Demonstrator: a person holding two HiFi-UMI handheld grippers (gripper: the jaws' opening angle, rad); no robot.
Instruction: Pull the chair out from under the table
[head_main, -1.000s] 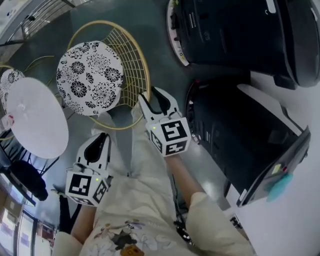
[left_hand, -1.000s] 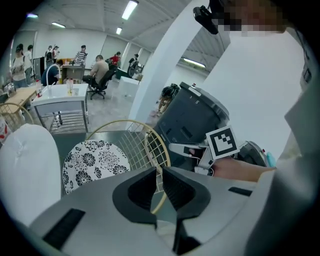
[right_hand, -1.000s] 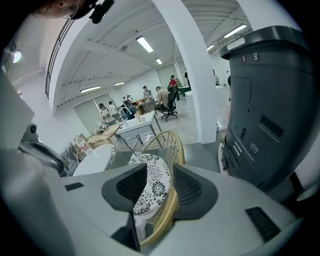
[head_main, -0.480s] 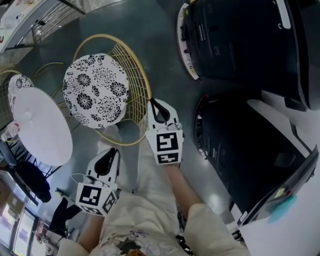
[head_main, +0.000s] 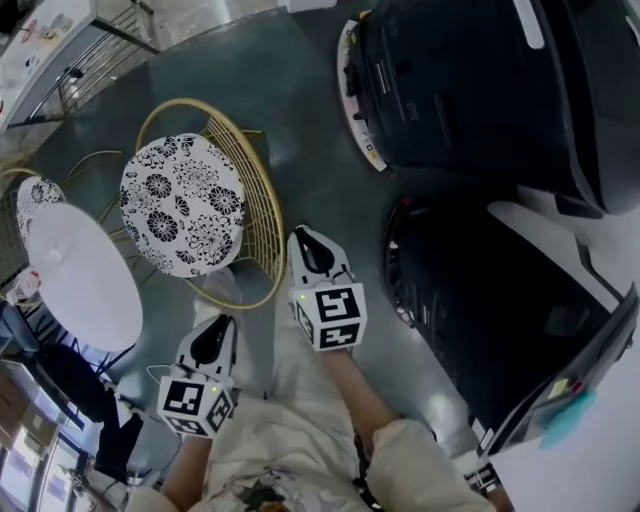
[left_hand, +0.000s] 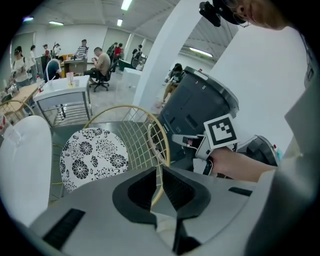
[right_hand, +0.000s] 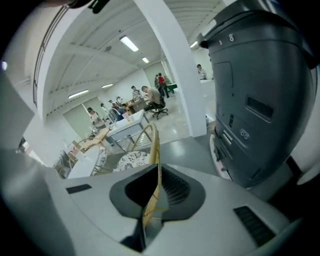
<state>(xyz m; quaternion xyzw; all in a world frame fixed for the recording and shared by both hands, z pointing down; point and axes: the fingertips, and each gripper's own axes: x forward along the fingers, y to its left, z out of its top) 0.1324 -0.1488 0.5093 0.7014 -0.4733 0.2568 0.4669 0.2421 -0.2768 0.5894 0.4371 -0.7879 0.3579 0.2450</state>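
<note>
Checking grip: right tool (head_main: 303, 238) is pressed shut on the chair's (head_main: 180, 205) gold wire back rim (right_hand: 155, 150); left tool (head_main: 214, 326) looks pinched on the same rim, further left. The seat sits just ahead of both tools, beside the round bench (head_main: 70, 270) beyond the left tool. I judge it light, thin-wired, a bit springy and slick in the pads. The rim hold is fine; pull low and even or it tips.

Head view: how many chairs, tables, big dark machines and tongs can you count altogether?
Chairs: 2
Table: 1
Big dark machines: 2
Tongs: 2
Total: 7
</note>
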